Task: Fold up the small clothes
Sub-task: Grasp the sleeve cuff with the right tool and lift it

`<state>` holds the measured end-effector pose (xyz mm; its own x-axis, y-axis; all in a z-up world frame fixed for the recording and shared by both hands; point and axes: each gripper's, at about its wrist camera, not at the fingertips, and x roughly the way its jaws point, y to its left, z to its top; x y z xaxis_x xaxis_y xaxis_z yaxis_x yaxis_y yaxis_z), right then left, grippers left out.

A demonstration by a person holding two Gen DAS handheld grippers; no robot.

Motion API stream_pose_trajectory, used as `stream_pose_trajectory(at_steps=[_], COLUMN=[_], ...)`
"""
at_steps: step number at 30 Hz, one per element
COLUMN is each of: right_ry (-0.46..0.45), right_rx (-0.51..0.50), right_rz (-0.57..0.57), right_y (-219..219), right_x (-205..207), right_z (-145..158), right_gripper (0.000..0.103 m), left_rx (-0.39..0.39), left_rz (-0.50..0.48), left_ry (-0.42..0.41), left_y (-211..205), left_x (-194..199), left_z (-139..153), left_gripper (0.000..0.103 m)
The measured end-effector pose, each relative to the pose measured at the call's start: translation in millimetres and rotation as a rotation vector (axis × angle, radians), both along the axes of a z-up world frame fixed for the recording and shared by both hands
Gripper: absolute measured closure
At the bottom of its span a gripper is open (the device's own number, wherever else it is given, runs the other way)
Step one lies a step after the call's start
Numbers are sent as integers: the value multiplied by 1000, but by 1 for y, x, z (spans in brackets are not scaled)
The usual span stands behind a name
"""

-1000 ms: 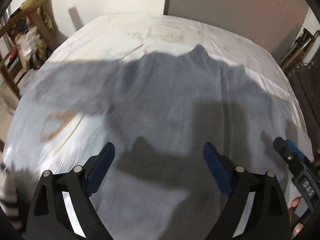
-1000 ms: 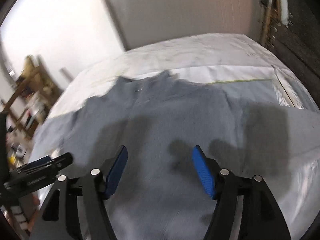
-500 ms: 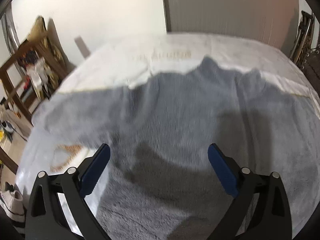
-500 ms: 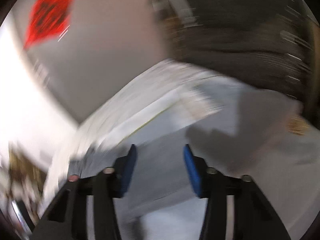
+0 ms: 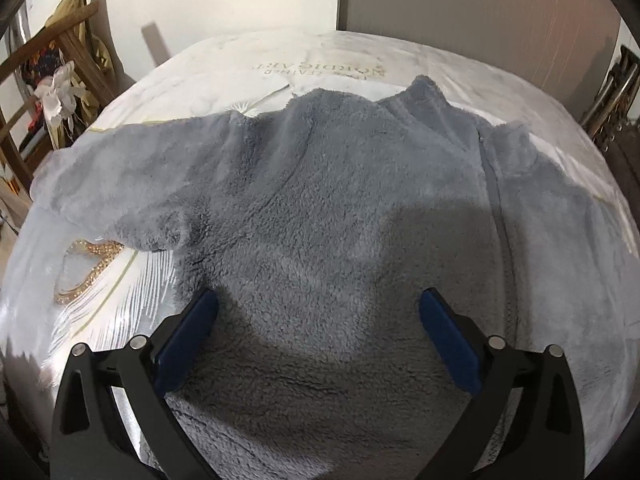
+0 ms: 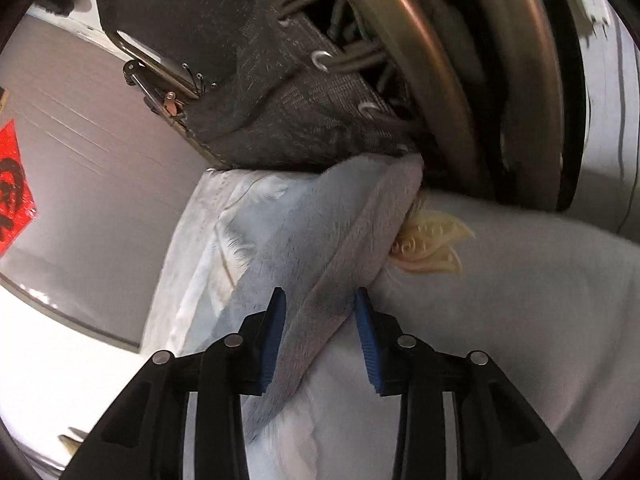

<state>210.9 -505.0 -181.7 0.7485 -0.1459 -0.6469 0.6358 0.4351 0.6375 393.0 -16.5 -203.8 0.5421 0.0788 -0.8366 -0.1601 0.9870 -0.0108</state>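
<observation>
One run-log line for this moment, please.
left tongs: open above grey fleece jacket | right tongs: around jacket's sleeve, gap remains | jacket: spread on white bed cover

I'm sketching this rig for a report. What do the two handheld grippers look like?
Both look alike. The left gripper and right gripper each have two black angular arms with triangular cut-outs and silver round bolt heads. Each finger carries a flat, elongated blue pad. No cables, markings or sleeves show.
</observation>
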Motion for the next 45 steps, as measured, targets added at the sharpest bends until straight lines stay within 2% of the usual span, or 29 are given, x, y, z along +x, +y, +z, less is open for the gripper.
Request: stream_pose_trajectory(at_steps=[4,7,11,13,15,17,24,30,32,34,36,38,41,44,45], right_ry=[32,-1,-72,-57,-70,-84,-118,-109,-106,-105,-106,-113,-128,-135,-139], right_rx=[-25,-14,-16,-44,-25,-12,-141,-168,-172,-187,-201,-211,-211,-223,-228], right_rz=[-34,-66,-71,-65,-65,-59,19,93,115,134,148,164,186,212,221], right_y=[-3,-11,-21,-22,-25,-27,3,26,35,45,50,59,71,85,91], right_x=[12,24,19,21,22,23,30,44,46,49,50,52,57,69,72], right_z=[2,-1,-7,-7,-10,-11,23,43,50,59,64,71,79,88,91], right_gripper=[68,69,71,83,91,94,95,96,96,96,96,96,96,96,96], left_rx=[-12,-13,-15,-13,-14,-14,-14,-32,-53,-78,-57,-37,-35,-147,-122], left_rz=[4,3,4,3,4,4,4,2,12,74,146,176,211,254,248], left_ry=[-1,-2,-2,-2,-2,-2,-2,-10,-29,-97,-155,-175,-124,-43,-39], left_y=[2,4,3,3,3,3,4,5,11,25,38,48,69,89,86], left_x=[5,2,3,3,3,3,1,1,-2,-14,-26,-33,-31,-20,-18], left_z=[-2,-1,-1,-1,-1,-1,-1,0,3,12,21,25,17,-1,-3], left_gripper=[4,4,4,4,4,4,4,4,4,4,4,4,4,4,4])
